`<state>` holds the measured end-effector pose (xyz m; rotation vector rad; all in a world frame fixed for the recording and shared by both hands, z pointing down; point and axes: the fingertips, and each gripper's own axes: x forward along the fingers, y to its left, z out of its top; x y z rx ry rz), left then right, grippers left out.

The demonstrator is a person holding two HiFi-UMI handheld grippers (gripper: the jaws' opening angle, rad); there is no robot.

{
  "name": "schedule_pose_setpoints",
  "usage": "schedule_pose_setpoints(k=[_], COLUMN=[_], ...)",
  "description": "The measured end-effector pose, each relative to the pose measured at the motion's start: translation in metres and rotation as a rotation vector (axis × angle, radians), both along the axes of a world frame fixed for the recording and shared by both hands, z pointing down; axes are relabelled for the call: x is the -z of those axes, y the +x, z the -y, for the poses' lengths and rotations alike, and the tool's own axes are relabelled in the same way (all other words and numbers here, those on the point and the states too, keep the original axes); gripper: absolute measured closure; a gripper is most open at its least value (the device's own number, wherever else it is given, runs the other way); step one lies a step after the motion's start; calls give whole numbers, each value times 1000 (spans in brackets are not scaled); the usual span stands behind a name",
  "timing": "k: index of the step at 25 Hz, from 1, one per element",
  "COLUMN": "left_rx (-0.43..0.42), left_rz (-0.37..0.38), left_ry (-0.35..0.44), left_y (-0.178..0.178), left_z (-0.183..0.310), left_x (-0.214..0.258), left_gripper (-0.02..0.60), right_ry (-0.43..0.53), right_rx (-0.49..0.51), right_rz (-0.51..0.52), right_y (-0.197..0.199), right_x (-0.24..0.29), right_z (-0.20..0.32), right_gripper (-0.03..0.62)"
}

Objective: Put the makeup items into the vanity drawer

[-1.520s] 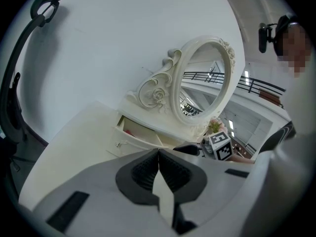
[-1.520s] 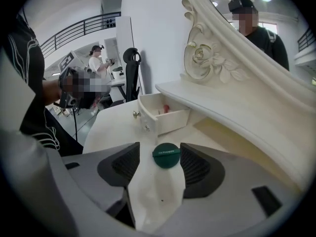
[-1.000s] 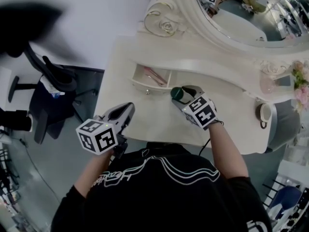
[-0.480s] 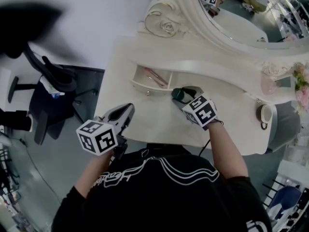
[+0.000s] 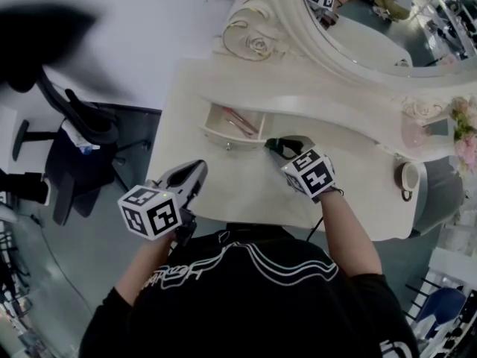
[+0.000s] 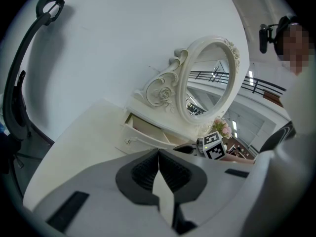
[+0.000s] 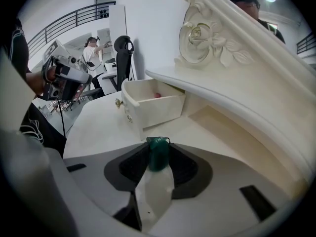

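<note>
The small vanity drawer (image 5: 232, 122) stands pulled open below the mirror shelf, with pink items lying inside it. Just right of it, on the white tabletop (image 5: 223, 185), my right gripper (image 5: 277, 145) has just been closing its jaws and is now shut on a dark green makeup item (image 5: 273, 144). In the right gripper view the green item (image 7: 159, 152) is pinched between the pads, with the drawer (image 7: 153, 105) close ahead. My left gripper (image 5: 195, 171) hovers at the table's front left edge, shut and holding nothing (image 6: 158, 164).
An ornate oval mirror (image 5: 350, 28) rises behind the shelf. A cup (image 5: 408, 176) and pink flowers (image 5: 463, 125) sit at the table's right end. An office chair (image 5: 74, 133) stands on the floor to the left.
The right jaws have closed in on the green item, which now shows narrower between them. The left gripper has not moved.
</note>
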<state>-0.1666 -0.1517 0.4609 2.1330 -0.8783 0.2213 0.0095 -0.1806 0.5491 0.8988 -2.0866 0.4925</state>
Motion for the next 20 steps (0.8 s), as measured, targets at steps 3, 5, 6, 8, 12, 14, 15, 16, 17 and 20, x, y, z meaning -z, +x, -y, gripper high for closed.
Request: schedule_pose_setpoints(k=[3,5,6,8,12,14,15,16,17,20], left_rx=[-2,-3,-4,-6,-7,-6,-5,-5,-4,-3], left_rz=[0,-1,-1,-4,-4,-4,-6,-7,-9,-14], left_ry=[0,1,3,6,11,12,13,15,16,21], left_y=[0,0,1,2,1,0,0,-1,-1,-1], left_z=[0,0,0,1,1,0,0,1,1,2], left_x=[0,1,1,2,4,5,5,5,6,8], left_gripper=[560,560,560,560,560,560,560,560,560,560], right_ry=[13,13,10,7,21,37,47,59,72,111], right_rx=[-15,-21,-22,-20,-7,-7,-8,-9,-10,-6], right_rz=[20,37,45,47,35,40,44,47,50,54], right_y=[0,-1,-2,-4,-5,-4,-4,-4,-3,-3], right_x=[7,9,10,11,19,28,34,40,47,67], right_z=[3,3,3,1,-2,-1,0,1,2,8], right_gripper=[505,533,542,545,546,546,546,546,546,546])
